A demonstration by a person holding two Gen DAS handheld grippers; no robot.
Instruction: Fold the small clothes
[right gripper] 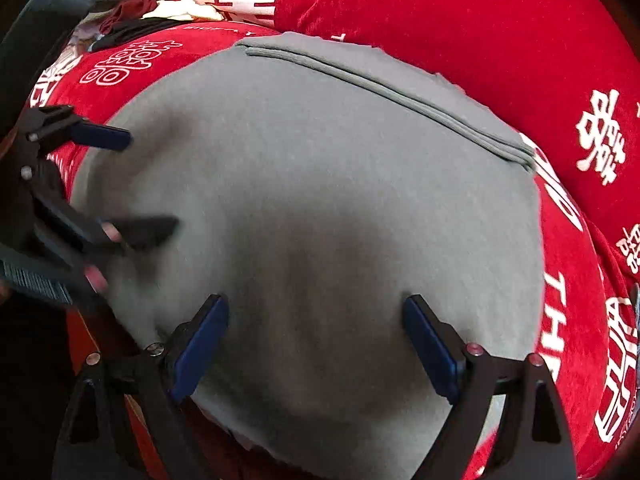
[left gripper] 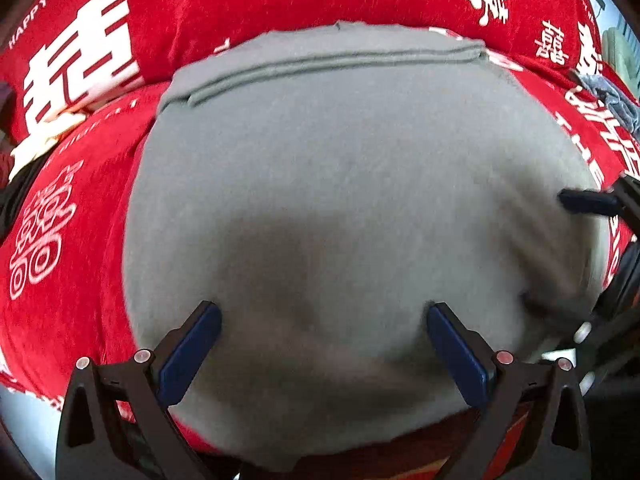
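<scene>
A grey garment point(left gripper: 340, 160) lies folded flat on the red bedding, its stacked hem edges point(left gripper: 320, 64) along the far side. My left gripper point(left gripper: 320, 308) hovers open over the garment's near part, with no cloth pinched between its blue pads. My right gripper point(right gripper: 316, 302) is also open above the same garment point(right gripper: 320, 160), its pads apart from the cloth. Each gripper shows in the other's view: the right gripper point(left gripper: 548, 252) at the right edge, the left gripper point(right gripper: 154, 180) at the left edge, both blurred and over the garment's sides.
Red bedding point(left gripper: 80, 220) with white characters surrounds the garment, and a red pillow point(right gripper: 440, 20) rises behind it. A heap of other clothes point(right gripper: 120, 0) lies at the far left, a blue-grey cloth point(left gripper: 612, 100) at the far right. A person's fingertips point(right gripper: 108, 236) hold the left gripper.
</scene>
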